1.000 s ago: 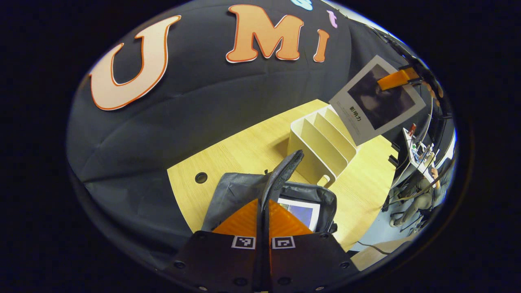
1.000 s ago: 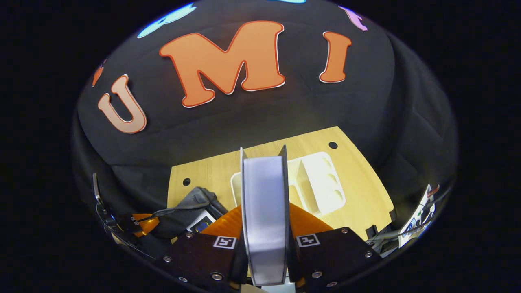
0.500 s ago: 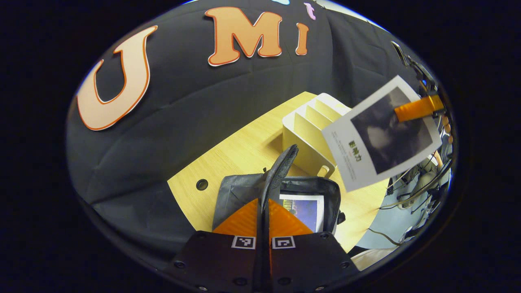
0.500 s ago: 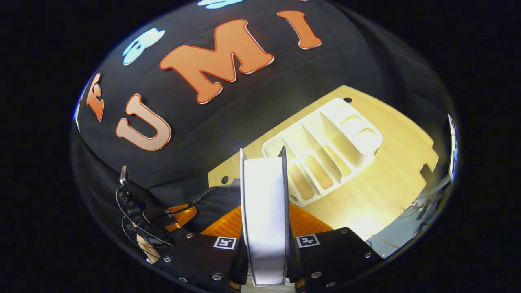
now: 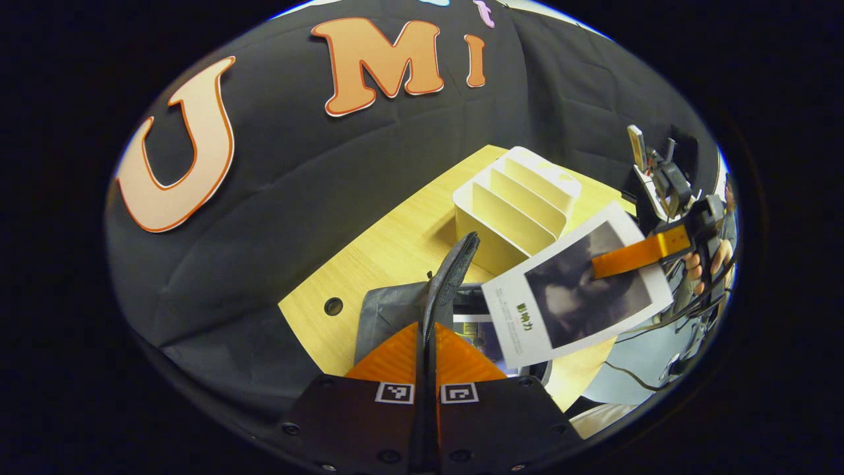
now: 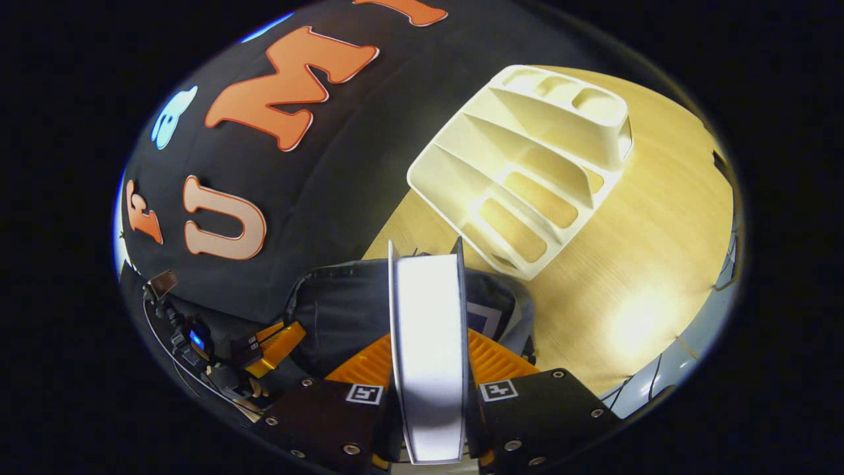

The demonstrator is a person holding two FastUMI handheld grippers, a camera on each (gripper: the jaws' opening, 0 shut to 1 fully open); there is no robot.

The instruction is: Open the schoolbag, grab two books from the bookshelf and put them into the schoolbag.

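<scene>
Now the second book [image 5: 575, 290] hangs in the right half of the left gripper view, tilted, its lower corner over the mouth of the schoolbag [image 5: 389, 310], presumably so it can slide in corner first. The right gripper [image 6: 428, 349] is clamped on it: in the right gripper view, the book's pale page edge [image 6: 428, 343] stands upright at bottom centre with 1 finger pressed on each cover, a hold that keeps the cover faces free for the drop.

Below it, the schoolbag sits low in both views on the wooden table [image 5: 395, 244], near its front edge. The left gripper [image 5: 425, 343] is pinched shut on the bag's strap [image 5: 452, 277], which rises from between its fingers at bottom centre of the left gripper view; I judge it lifts the strap to hold the opening wide and steady. Inside the bag, 1 book [image 5: 476, 330] already lies, a strip of its white-bordered cover showing under the hanging book, so 1 of the 2 looks delivered.

Farther out, the white bookshelf [image 6: 527, 171] stands on the table in the upper right of the right gripper view, just beside the bag; its slots appear bare. A person's hand [image 5: 700, 264] holds the right gripper at the far right of the left gripper view.
</scene>
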